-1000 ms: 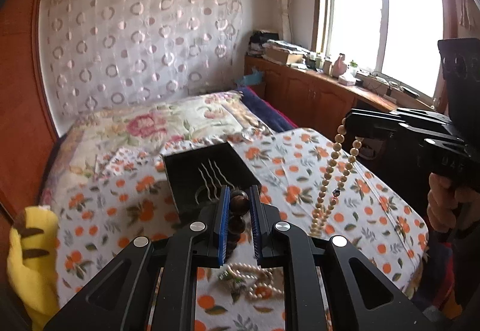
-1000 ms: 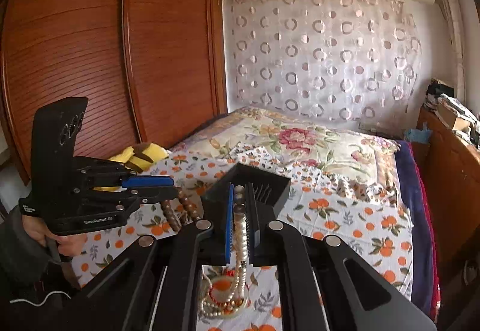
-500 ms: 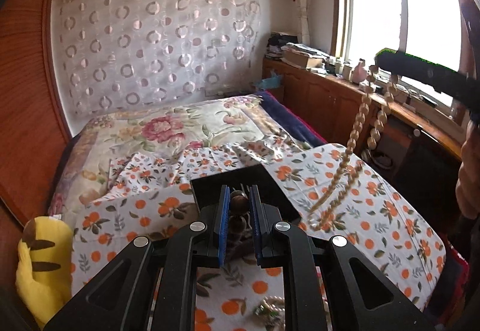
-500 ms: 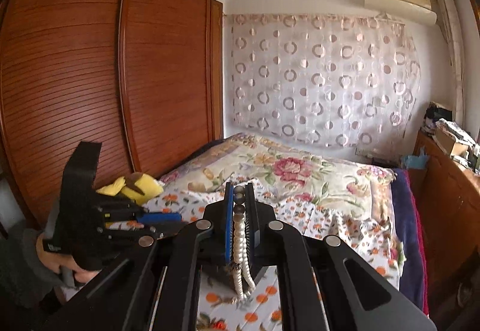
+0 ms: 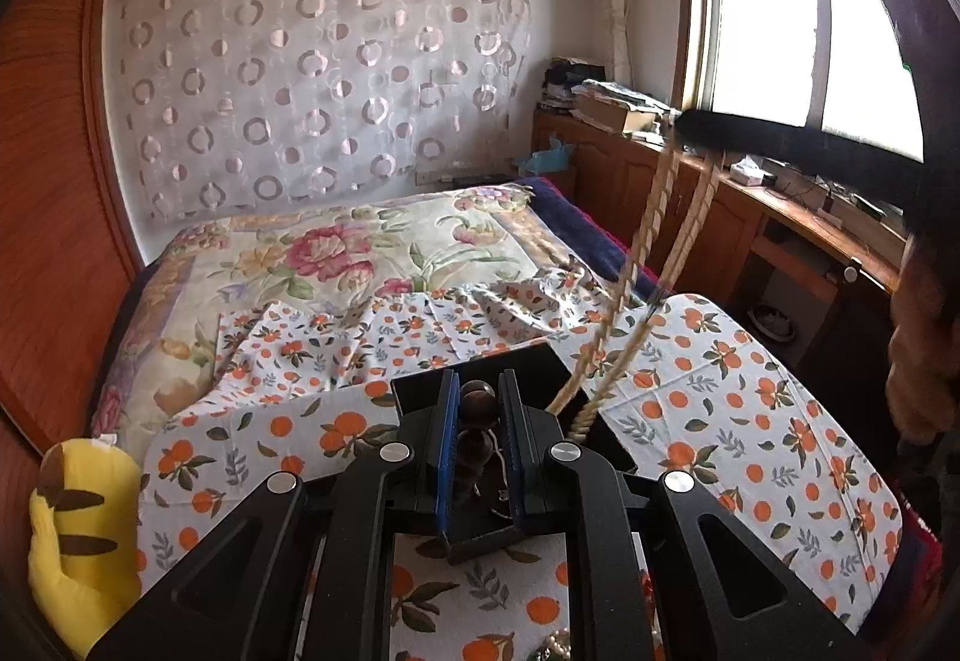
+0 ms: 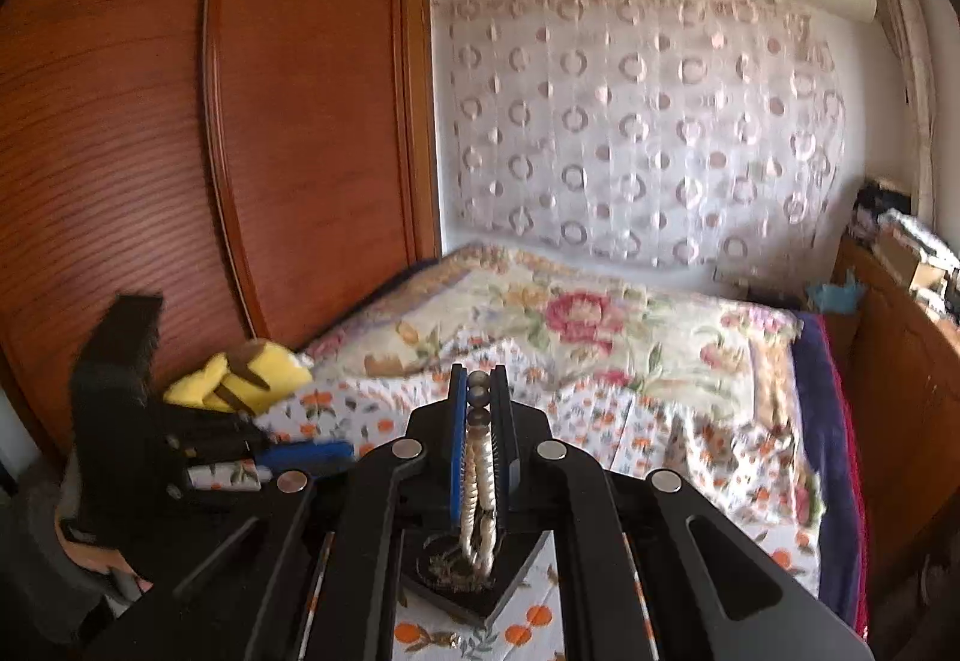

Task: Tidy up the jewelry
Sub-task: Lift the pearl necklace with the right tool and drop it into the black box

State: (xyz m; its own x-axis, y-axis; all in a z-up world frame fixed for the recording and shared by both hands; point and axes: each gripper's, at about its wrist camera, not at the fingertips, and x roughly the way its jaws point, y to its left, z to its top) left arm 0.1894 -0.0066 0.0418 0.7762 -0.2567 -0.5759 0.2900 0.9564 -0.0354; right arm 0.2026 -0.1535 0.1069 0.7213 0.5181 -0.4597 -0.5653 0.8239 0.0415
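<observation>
My left gripper [image 5: 478, 397] is shut on a string of dark brown wooden beads [image 5: 474, 421], which hangs down between its blue pads over a black jewelry box [image 5: 540, 361] on the orange-print cloth. My right gripper [image 6: 479, 391] is shut on a cream bead necklace [image 6: 478, 487]; the strand drops from the pads into the black box [image 6: 516, 571] below. In the left wrist view the right gripper [image 5: 690, 124] sits high at the right, and the cream necklace [image 5: 642, 253] trails from it in two blurred lines down to the box. In the right wrist view the left gripper [image 6: 336, 454] is low at the left.
An orange-print cloth [image 5: 750, 421] covers the near end of the bed, with a floral quilt [image 5: 360, 253] behind. A yellow plush toy [image 5: 78, 529] lies at the left edge. More pearly jewelry [image 5: 558, 646] lies on the cloth near me. A wooden wardrobe [image 6: 210, 151] stands left, a cabinet [image 5: 750, 241] right.
Both grippers have risen and moved forward over the bed. The cream necklace now hangs taut from higher up, with its end over the black box. The box sits closer beneath both grippers.
</observation>
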